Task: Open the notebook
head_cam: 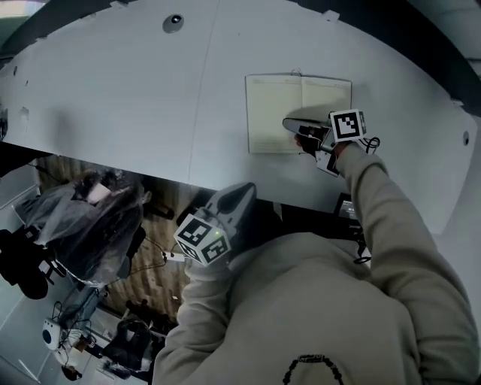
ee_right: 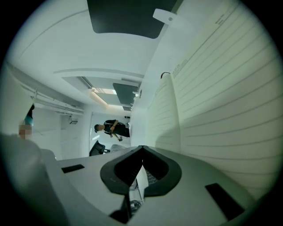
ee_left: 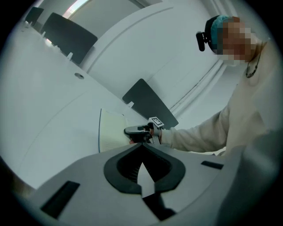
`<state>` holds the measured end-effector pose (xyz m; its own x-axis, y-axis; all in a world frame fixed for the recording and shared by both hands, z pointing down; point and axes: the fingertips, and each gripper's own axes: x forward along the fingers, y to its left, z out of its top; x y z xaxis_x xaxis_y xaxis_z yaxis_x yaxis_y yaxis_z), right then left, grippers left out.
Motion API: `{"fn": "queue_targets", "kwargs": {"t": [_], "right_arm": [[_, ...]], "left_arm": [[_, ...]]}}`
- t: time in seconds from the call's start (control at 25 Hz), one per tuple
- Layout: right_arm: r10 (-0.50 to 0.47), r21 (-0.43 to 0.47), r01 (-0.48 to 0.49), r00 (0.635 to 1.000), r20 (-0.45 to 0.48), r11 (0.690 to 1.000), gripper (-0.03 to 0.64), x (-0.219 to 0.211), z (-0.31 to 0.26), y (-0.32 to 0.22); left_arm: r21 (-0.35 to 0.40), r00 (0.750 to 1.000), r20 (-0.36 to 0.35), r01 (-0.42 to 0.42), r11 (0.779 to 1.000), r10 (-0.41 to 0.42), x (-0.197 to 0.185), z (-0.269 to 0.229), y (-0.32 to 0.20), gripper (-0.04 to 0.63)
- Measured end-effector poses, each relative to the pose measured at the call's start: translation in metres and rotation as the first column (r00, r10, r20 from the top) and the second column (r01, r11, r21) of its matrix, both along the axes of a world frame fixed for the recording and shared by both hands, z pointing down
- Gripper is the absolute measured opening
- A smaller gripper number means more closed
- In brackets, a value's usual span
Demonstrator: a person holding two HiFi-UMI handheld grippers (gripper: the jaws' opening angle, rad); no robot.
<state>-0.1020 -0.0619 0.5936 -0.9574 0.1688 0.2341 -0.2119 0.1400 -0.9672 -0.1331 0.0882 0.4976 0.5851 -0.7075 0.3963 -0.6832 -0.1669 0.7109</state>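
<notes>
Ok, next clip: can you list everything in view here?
Table: one, white, across the upper head view.
Notebook: one, cream lined pages, lying open on the table's right part.
Round cap: one, grey, set in the table near its far edge.
Plastic-wrapped object: one, dark, on the floor at left.
Right gripper: one, grey, shut, over the open pages.
Left gripper: one, grey, shut, off the table near the body.
Sleeve: one, beige, reaching to the right gripper.

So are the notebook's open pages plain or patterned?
The notebook has cream pages with fine ruled lines, clearest in the right gripper view.
</notes>
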Motion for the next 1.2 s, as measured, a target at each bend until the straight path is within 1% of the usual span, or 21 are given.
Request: {"fn": "queue_targets", "kwargs": {"t": [0.04, 0.08, 0.2, 0.28, 0.4, 0.52, 0.6, 0.68, 0.76, 0.8, 0.88, 0.96, 1.04, 1.12, 1.2], "right_arm": [[-0.01, -0.006, 0.009, 0.999, -0.05, 1.0, 0.021, 0.005, 0.005, 0.002], [-0.012, -0.008, 0.011, 0.997, -0.08, 1.0, 0.021, 0.009, 0.005, 0.001], [0.017, 0.026, -0.014, 0.992, -0.123, 1.0, 0.021, 0.014, -0.01, -0.012], [-0.001, 0.057, 0.008, 0.993, -0.115, 0.998, 0.021, 0.008, -0.028, -0.012], [-0.069, 0.137, 0.083, 0.992, -0.108, 0.987, 0.021, 0.0, -0.053, -0.005], [-0.08, 0.182, 0.099, 0.991, -0.107, 0.978, 0.021, -0.003, -0.07, -0.01], [-0.096, 0.202, 0.119, 0.988, -0.123, 0.972, 0.021, -0.001, -0.077, -0.01], [-0.131, 0.239, 0.165, 0.98, -0.149, 0.957, 0.021, 0.007, -0.086, -0.011], [-0.142, 0.284, 0.181, 0.978, -0.155, 0.942, 0.02, 0.018, -0.1, -0.017], [-0.133, 0.303, 0.174, 0.98, -0.15, 0.937, 0.021, 0.022, -0.107, -0.02], [-0.103, 0.332, 0.147, 0.984, -0.146, 0.932, 0.021, 0.03, -0.117, -0.026], [-0.067, 0.358, 0.121, 0.985, -0.159, 0.926, 0.021, 0.045, -0.122, -0.031], [-0.023, 0.378, 0.084, 0.986, -0.164, 0.922, 0.021, 0.063, -0.129, -0.037], [0.028, 0.392, 0.042, 0.985, -0.172, 0.919, 0.021, 0.089, -0.134, -0.04], [0.092, 0.398, -0.012, 0.979, -0.182, 0.917, 0.021, 0.124, -0.138, -0.039]], "left_arm": [[0.015, 1.0, 0.012, -0.006, 1.0, 0.006, -0.007, -0.01, -0.003, 0.0], [0.03, 1.0, 0.023, -0.012, 0.999, 0.011, -0.014, -0.019, -0.006, 0.0], [0.065, 0.999, 0.044, -0.024, 0.998, 0.021, -0.031, -0.042, -0.012, 0.0], [0.087, 0.998, 0.046, -0.034, 0.996, 0.03, -0.039, -0.054, -0.017, 0.0], [0.119, 0.998, 0.043, -0.046, 0.992, 0.041, -0.044, -0.065, -0.026, 0.0], [0.144, 0.999, 0.024, -0.042, 0.989, 0.039, -0.05, -0.069, -0.039, 0.0], [0.157, 0.998, 0.026, -0.064, 0.986, 0.061, -0.049, -0.075, -0.046, 0.0], [0.174, 0.994, 0.058, -0.103, 0.979, 0.094, -0.047, -0.084, -0.054, 0.0], [0.191, 0.987, 0.107, -0.136, 0.972, 0.117, -0.053, -0.091, -0.063, 0.0], [0.197, 0.985, 0.125, -0.146, 0.969, 0.123, -0.06, -0.094, -0.067, 0.0], [0.209, 0.981, 0.137, -0.164, 0.964, 0.138, -0.073, -0.099, -0.073, 0.0], [0.219, 0.976, 0.142, -0.193, 0.956, 0.165, -0.076, -0.1, -0.082, 0.0], [0.219, 0.967, 0.164, -0.228, 0.949, 0.194, -0.074, -0.094, -0.096, 0.0], [0.221, 0.958, 0.173, -0.263, 0.939, 0.227, -0.059, -0.092, -0.111, 0.0], [0.234, 0.948, 0.162, -0.306, 0.923, 0.274, -0.031, -0.098, -0.121, 0.0]]}}
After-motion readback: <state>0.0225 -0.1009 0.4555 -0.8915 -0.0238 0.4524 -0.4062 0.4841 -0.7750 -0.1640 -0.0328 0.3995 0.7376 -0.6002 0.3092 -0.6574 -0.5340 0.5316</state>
